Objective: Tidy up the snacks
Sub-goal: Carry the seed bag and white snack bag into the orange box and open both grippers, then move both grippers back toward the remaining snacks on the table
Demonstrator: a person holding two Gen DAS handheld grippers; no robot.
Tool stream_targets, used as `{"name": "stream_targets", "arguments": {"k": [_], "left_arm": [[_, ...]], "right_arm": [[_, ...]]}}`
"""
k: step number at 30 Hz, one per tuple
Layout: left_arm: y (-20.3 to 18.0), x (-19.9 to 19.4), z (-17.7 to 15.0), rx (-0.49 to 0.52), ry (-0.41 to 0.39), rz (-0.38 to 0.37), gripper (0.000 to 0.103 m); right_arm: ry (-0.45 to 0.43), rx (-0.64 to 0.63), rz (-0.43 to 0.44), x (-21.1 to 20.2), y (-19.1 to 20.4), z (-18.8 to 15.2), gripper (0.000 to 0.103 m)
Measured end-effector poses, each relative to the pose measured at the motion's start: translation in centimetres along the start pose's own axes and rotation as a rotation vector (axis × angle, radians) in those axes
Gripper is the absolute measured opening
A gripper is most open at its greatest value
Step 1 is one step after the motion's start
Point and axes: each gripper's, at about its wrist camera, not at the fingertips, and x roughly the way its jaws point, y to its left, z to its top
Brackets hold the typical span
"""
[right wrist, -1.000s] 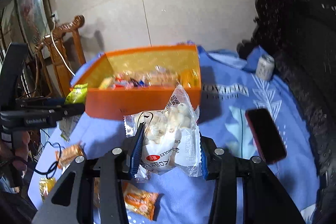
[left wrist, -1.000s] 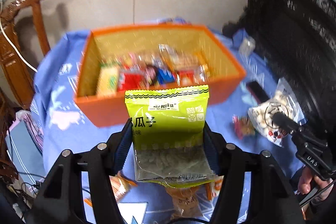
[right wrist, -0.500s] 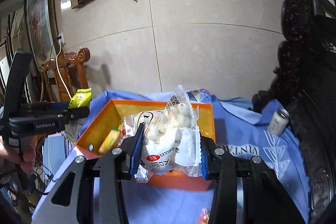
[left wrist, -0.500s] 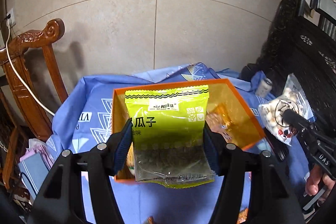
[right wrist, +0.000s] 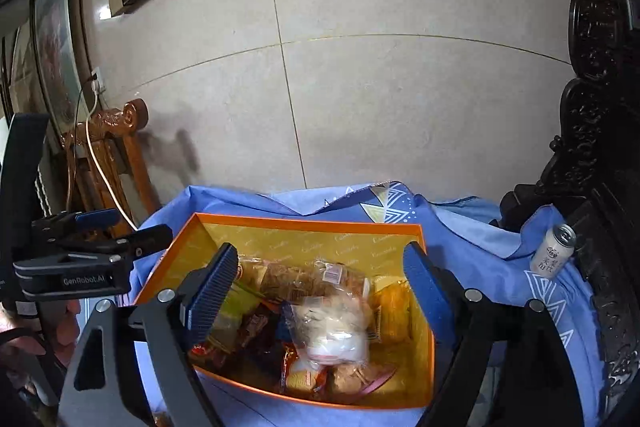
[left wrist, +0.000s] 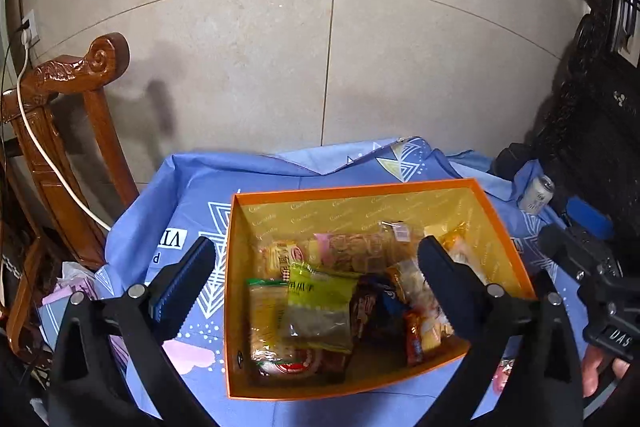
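Observation:
An orange box (left wrist: 500, 223) (right wrist: 304, 222) with a yellow lining stands on the blue tablecloth (left wrist: 192, 195) and holds several snack packs. The green seed packet (left wrist: 320, 307) lies loose on top of them, below my left gripper (left wrist: 316, 263), whose jaws are opening wide with nothing between them. The clear bag of white puffs (right wrist: 332, 327) lies in the box under my right gripper (right wrist: 316, 267), whose jaws are also opening and grip nothing. Both grippers hang above the box, pointing down into it.
A drink can (left wrist: 536, 193) (right wrist: 554, 247) stands on the cloth at the right, by dark carved furniture (right wrist: 592, 147). A carved wooden chair (left wrist: 72, 115) with a white cable stands at the left. A tiled wall (left wrist: 320, 47) lies behind the table. A hand (left wrist: 596, 371) holds the other gripper.
Both grippers moved forward and up over the box. The left let go of the green packet and the right let go of the puff bag; both packs now lie in the box.

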Motion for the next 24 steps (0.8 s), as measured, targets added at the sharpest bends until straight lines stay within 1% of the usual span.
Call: {"name": "stream_targets", "arguments": {"k": [4, 10, 13, 15, 18, 21, 24], "left_arm": [[-0.2, -0.2, -0.4, 0.01, 0.009, 0.003, 0.099], [-0.8, -1.5, -1.1, 0.014, 0.012, -0.014, 0.099], [-1.0, -2.2, -1.8, 0.014, 0.019, -0.022, 0.099], [-1.1, -2.8, -2.8, 0.011, 0.02, -0.035, 0.099], [-1.3, -3.5, -4.8, 0.015, 0.023, -0.047, 0.099], [-1.5, -4.0, -6.8, 0.015, 0.034, -0.065, 0.099], [-1.8, -4.2, -8.8, 0.028, 0.063, -0.081, 0.099]], "right_arm": [[0.005, -0.011, -0.004, -0.5, 0.2, -0.4, 0.085], [0.002, -0.01, -0.014, -2.1, -0.1, -1.1, 0.085], [0.008, -0.015, -0.022, -3.6, -0.9, -2.2, 0.085], [0.024, -0.011, -0.019, -4.5, -1.8, -3.3, 0.085], [0.085, -0.001, -0.04, -5.1, -3.6, -5.8, 0.085], [0.164, -0.009, -0.072, -5.2, -4.9, -9.4, 0.085], [0.254, -0.003, -0.092, -4.5, -5.8, -13.3, 0.085]]}}
